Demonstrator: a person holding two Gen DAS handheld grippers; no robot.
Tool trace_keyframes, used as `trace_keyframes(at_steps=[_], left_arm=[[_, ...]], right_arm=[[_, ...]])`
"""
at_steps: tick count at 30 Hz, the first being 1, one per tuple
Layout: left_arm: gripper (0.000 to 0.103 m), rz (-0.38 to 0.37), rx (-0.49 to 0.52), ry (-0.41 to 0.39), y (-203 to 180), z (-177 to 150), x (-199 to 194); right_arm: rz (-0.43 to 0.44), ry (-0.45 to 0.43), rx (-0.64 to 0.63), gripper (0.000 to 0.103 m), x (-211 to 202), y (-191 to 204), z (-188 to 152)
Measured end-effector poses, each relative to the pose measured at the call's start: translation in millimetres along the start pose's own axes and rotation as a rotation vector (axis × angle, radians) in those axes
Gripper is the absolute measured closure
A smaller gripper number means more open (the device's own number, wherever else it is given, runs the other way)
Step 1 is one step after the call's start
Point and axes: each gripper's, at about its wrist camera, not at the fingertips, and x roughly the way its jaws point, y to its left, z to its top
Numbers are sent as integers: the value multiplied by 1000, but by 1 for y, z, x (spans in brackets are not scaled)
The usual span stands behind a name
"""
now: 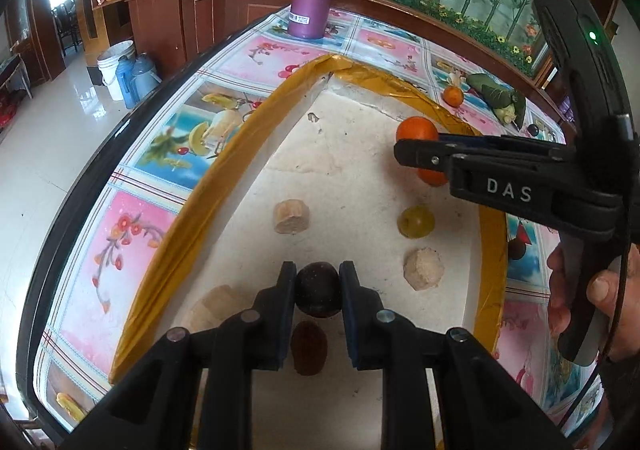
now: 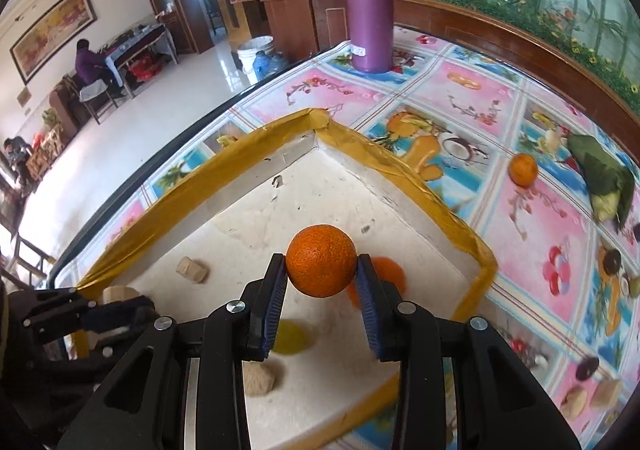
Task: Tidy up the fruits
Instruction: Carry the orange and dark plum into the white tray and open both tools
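My left gripper [image 1: 318, 276] is shut on a dark brown round fruit [image 1: 318, 290], held above the white foam tray [image 1: 348, 121] with yellow-taped rim. Another dark brown fruit [image 1: 309, 348] lies below it. My right gripper [image 2: 321, 272] is shut on an orange [image 2: 321, 260] above the tray; it shows in the left wrist view [image 1: 416, 129]. A second orange [image 2: 384, 270] lies in the tray beneath it. A yellow-green fruit [image 1: 416, 221] and several beige chunks [image 1: 291, 216] lie in the tray.
A third orange [image 2: 523, 169] and a green leaf-wrapped bundle [image 2: 604, 177] lie on the flowered tablecloth right of the tray. A tall purple flask [image 2: 370, 5] stands at the table's far edge. The table edge drops to the floor at left.
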Motion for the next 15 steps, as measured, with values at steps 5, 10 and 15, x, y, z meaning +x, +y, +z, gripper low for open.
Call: trace_keyframes(at_steps=[5, 10, 15], left_arm=[[79, 9, -17, 32, 5, 2, 8], [78, 31, -6, 32, 1, 3, 10], [76, 50, 22, 33, -6, 4, 12]], right_arm=[[2, 29, -37, 69, 19, 1, 10], [0, 49, -64, 69, 30, 1, 13], [-7, 52, -77, 69, 34, 1, 12]])
